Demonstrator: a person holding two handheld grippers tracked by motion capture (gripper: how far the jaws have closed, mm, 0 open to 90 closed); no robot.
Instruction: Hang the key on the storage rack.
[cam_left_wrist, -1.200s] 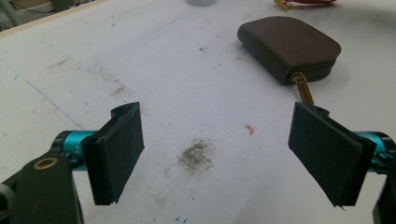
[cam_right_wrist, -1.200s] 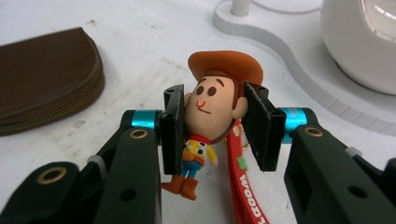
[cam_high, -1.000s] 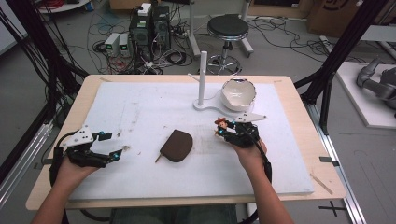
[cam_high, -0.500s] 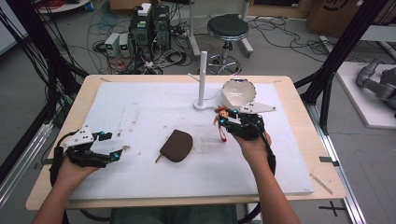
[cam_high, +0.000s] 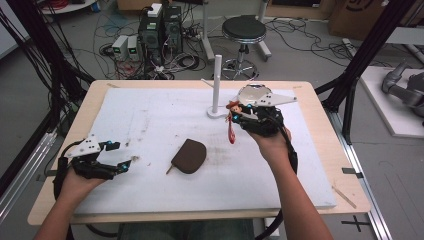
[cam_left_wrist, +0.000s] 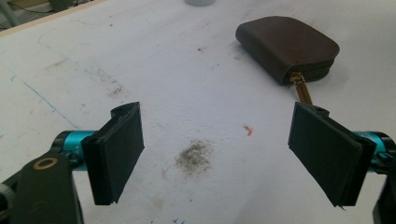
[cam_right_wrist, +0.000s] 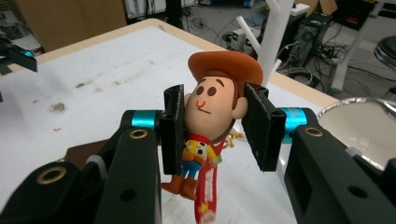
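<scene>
the right gripper (cam_high: 236, 113) is up off the table near the white stand (cam_high: 216, 85), its jaws closed on the head of a small cowboy figure (cam_right_wrist: 212, 116). the figure's little body and a red strap (cam_high: 231, 132) dangle below the jaws. just behind that hand sits a pale bowl (cam_high: 252, 93); from here i can't tell what, if anything, is in it. the left gripper (cam_high: 119, 156) rests low at the near left of the white mat (cam_high: 150, 120), jaws spread wide with nothing between them. a brown zip pouch (cam_left_wrist: 287, 46) lies flat mid-mat, zipped shut, its pull tab pointing toward the left gripper, well apart from both hands.
</scene>
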